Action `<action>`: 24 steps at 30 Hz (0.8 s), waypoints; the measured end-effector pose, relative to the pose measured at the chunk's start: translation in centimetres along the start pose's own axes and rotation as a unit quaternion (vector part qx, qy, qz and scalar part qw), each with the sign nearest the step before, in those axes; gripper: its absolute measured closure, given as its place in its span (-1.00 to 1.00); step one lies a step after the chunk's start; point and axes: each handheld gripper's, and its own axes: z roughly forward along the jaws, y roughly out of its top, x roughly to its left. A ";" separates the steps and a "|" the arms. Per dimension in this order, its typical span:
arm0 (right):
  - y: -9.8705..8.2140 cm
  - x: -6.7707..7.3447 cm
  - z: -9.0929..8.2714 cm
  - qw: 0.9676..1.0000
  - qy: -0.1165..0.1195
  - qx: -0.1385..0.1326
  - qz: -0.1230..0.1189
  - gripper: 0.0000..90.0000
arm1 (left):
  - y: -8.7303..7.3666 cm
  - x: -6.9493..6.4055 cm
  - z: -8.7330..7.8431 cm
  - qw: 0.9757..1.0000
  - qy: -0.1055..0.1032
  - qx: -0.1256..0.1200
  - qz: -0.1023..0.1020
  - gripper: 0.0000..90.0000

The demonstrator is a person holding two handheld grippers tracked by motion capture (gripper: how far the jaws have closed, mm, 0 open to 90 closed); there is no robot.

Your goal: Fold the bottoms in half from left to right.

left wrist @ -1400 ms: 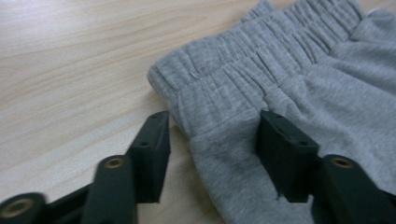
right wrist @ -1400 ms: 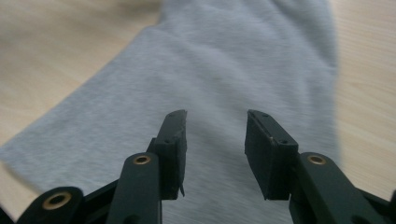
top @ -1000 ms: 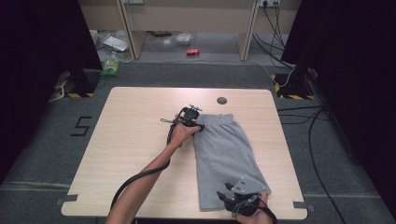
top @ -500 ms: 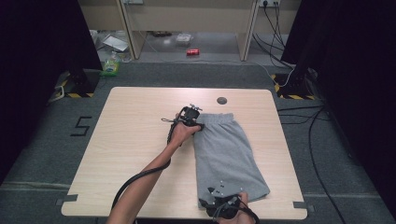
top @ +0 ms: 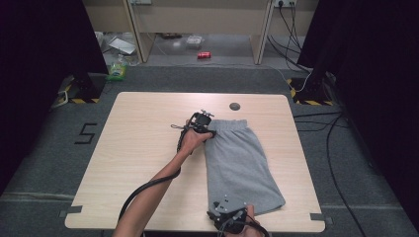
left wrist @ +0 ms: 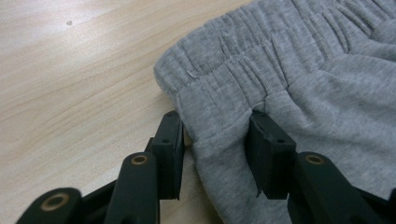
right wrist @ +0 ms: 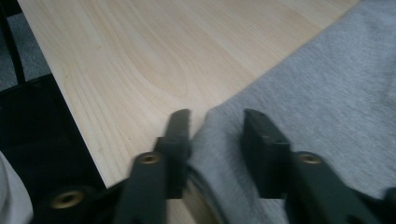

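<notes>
Grey carpet is surrounding a pale wooden table, and beyond its far edge a light shelf unit is standing over a floor strewn with a red can, a green packet and some papers, while black cables are trailing down the carpet on the right. On the carpet to the left a white marking reading "5" is showing; no other writing is legible. A small dark round disc is sitting in the table near its far edge, just beyond the garment and apart from it. A pair of grey shorts is lying flat on the right half of the table, its long axis running from far to near, with the gathered elastic waistband pointing toward the far edge and the leg hem toward the person, angled slightly rightward. Nothing is lying on the cloth or blocking either hand. The left gripper is resting at the waistband's left corner, and in the left gripper view its fingers are pinching a raised fold of fabric just below the waistband. The right gripper is sitting at the near left corner of the hem, at the table's near edge; its jaws have just been closing, and in the right gripper view its fingers are standing on either side of a bunched fold of the hem, gripping it.
</notes>
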 end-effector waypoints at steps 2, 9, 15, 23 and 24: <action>0.1 -0.2 0.0 1.000 0.000 0.001 0.003 0.62 | 0.0 0.0 0.0 1.000 -0.001 0.002 0.002 0.29; 0.8 -0.3 0.8 1.000 0.018 -0.001 0.010 0.79 | -0.1 0.7 -0.1 1.000 -0.001 0.000 0.003 0.34; 2.6 0.5 2.7 0.999 0.045 -0.001 0.013 0.81 | -0.8 2.3 -0.9 1.000 0.007 0.002 0.000 0.36; 5.7 2.5 5.9 0.996 0.083 -0.002 -0.012 0.84 | -2.5 5.3 -2.6 1.000 0.016 0.005 -0.006 0.36; 6.1 2.7 6.3 0.996 0.088 0.000 -0.011 0.85 | -2.7 5.6 -2.8 1.000 0.019 0.006 -0.006 0.36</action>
